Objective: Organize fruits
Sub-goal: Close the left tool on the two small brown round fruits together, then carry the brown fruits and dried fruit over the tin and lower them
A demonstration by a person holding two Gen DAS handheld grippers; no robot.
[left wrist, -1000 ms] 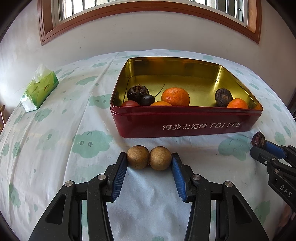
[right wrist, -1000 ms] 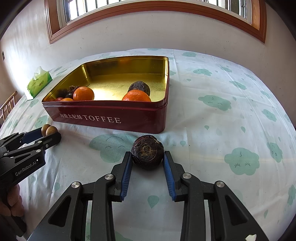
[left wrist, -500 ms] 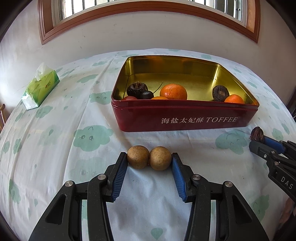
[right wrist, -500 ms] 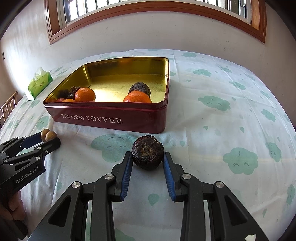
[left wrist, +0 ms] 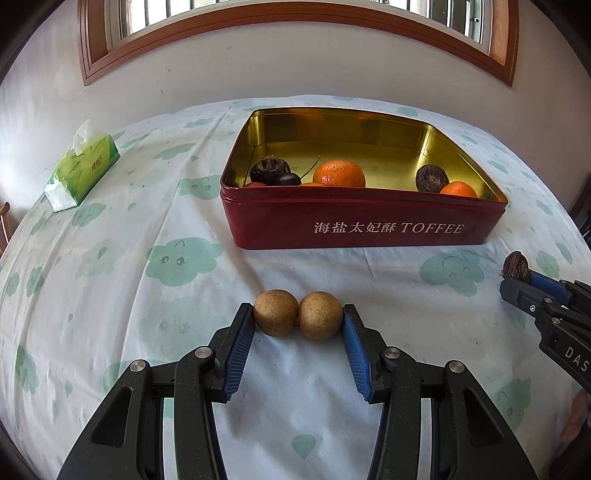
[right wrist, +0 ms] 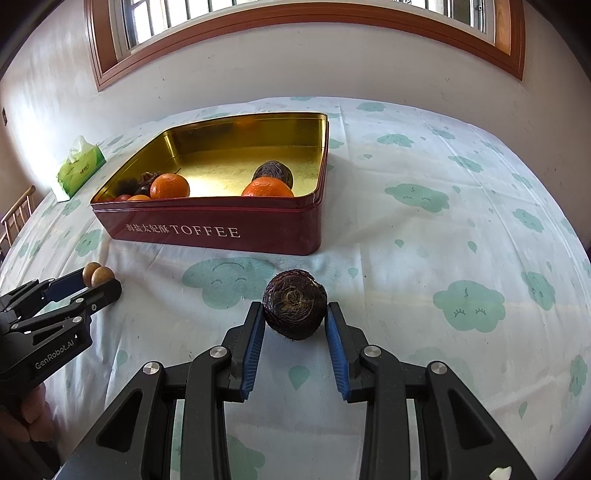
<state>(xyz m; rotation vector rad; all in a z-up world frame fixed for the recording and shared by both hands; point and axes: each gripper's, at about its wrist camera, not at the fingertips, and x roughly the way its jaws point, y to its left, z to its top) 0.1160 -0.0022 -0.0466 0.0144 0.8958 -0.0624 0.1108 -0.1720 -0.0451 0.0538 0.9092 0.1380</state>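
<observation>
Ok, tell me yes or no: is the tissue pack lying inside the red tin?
No, the tissue pack lies on the tablecloth, well to the left of the red tin, which holds only fruit.

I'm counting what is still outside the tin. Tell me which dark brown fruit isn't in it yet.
The dark brown fruit gripped between the right gripper's fingers, held in front of the red toffee tin. The two other dark brown ones already lie inside it.

Daylight enters from the barred window above the wall, bright and even – soft shadows lie on the worktop, a golden glare marks the tin floor – focus sharp, with fisheye bending and dark vignetted corners.
</observation>
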